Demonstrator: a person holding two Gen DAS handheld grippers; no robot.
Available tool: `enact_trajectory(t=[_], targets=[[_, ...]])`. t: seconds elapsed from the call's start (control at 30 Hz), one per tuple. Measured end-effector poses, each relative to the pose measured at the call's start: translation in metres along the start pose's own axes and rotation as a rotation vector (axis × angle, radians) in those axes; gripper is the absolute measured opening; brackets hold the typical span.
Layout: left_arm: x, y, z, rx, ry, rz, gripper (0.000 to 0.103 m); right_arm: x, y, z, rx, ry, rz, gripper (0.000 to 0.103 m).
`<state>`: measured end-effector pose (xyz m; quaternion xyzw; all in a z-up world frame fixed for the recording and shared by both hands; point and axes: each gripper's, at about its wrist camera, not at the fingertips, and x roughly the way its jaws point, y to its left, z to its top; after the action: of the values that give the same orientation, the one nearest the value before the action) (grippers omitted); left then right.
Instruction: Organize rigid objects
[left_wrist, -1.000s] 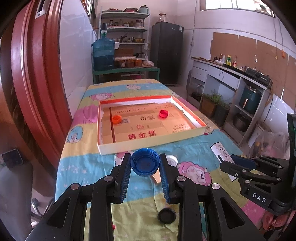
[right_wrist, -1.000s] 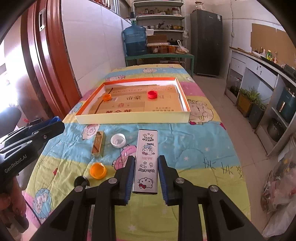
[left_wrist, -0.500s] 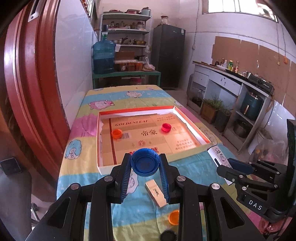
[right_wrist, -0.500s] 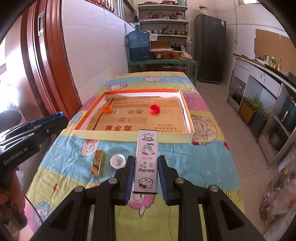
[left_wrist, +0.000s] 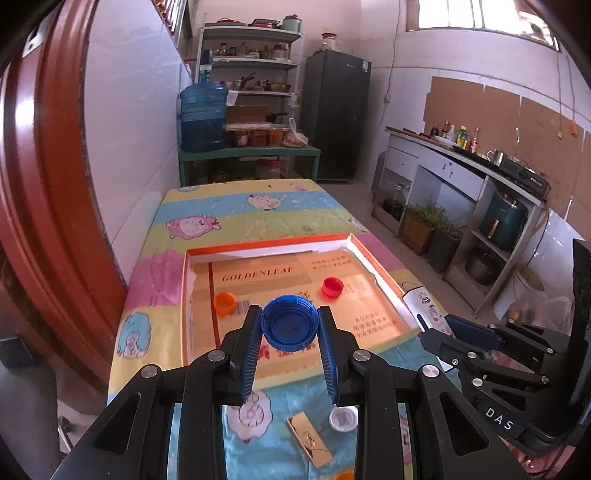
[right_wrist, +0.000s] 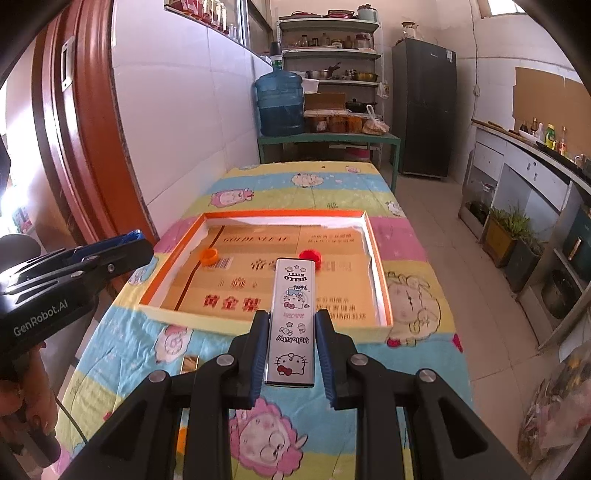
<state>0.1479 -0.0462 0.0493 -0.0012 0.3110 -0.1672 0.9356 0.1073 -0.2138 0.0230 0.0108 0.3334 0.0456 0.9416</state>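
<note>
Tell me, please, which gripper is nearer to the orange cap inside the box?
Left. The left gripper hovers just beside the orange cap, while the right gripper sits further to its right.

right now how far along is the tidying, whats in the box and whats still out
Done: an orange cap and a red cap lie in the shallow box. In hand: the left gripper clamps a blue cap, the right gripper a Hello Kitty tin, both held over the box's near edge. Left on the cloth: a gold bar, a white cap.
</note>
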Motion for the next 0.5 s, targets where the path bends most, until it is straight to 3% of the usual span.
enact_trajectory(t=[0.5], targets=[[0.042, 0.014, 0.018, -0.069, 0.030, -0.018, 0.030, 0.033, -0.011, 0.023, 0.000, 0.015, -0.014, 0.026]])
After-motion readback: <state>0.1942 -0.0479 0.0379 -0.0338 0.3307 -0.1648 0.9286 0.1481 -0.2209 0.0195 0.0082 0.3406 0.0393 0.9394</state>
